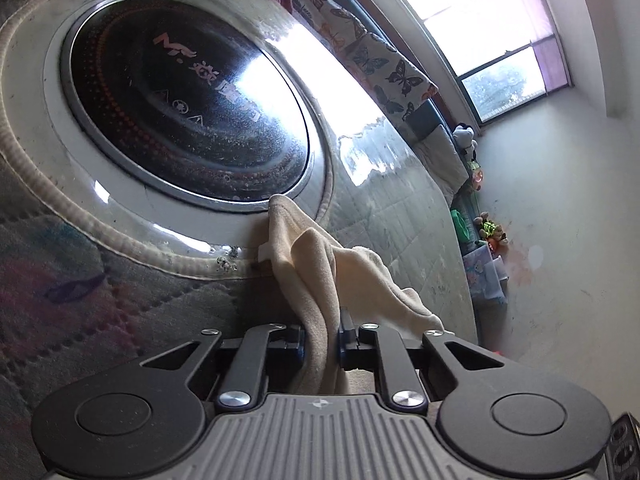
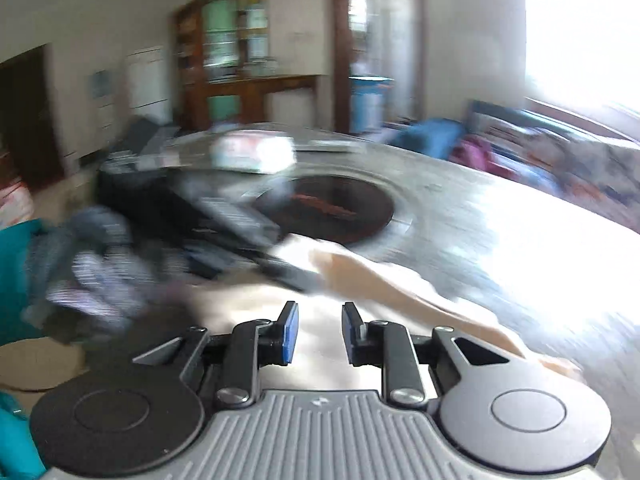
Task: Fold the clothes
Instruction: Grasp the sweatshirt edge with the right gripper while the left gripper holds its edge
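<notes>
Cloth caught in the left gripper

Writing on the round black glass plate (image 1: 184, 108) set into the shiny silver desk (image 1: 400, 216) starts with pink letters "Mr."; the rest is too hard to read. The left gripper (image 1: 322, 346) is clenched on the soft cream cloth (image 1: 320, 264), with its pads squeezing a thick fold. The cloth hangs bunched up from the pads to the desk beside the plate. The right gripper (image 2: 320, 334) is released, with a small gap between its blue pads and nothing between them. That view is blurry. The cream cloth lies on the desk just past it.
</notes>
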`<state>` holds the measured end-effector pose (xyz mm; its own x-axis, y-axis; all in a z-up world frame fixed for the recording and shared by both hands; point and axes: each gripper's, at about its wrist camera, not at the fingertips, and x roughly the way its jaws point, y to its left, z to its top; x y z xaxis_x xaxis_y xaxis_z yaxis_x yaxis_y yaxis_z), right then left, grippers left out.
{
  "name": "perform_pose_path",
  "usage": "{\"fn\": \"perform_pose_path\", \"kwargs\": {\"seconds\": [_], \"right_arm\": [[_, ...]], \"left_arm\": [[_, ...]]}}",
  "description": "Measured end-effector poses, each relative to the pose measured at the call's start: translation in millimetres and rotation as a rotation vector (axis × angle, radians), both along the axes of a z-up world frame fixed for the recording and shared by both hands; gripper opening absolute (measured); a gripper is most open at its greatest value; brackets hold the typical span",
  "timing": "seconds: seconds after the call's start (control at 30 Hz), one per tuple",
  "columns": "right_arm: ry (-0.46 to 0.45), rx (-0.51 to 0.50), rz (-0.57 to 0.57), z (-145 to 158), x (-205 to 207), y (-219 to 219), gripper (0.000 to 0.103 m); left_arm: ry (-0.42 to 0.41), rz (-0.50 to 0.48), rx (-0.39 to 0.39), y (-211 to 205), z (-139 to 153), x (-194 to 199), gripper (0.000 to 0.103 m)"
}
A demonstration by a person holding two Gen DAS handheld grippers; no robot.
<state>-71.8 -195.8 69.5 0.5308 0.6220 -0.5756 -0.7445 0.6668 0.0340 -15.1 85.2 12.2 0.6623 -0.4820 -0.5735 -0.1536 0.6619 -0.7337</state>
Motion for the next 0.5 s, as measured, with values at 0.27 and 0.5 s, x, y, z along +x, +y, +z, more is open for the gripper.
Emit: {"fn": "perform_pose_path", "kwargs": {"seconds": [0.27,0.5], "right_arm": [[0.044,-0.05,-0.402,-27.7,42.6,-87.0,0.023],[0.138,0.056,-0.47,-51.1,60.9,-111.3,0.039]], "left_arm": [[-0.02,-0.025,0.076,-6.5,5.9,-2.9,0.016],[-0.044,-0.048,0.168,-17.5,12.3,-7.2,0.016]]}}
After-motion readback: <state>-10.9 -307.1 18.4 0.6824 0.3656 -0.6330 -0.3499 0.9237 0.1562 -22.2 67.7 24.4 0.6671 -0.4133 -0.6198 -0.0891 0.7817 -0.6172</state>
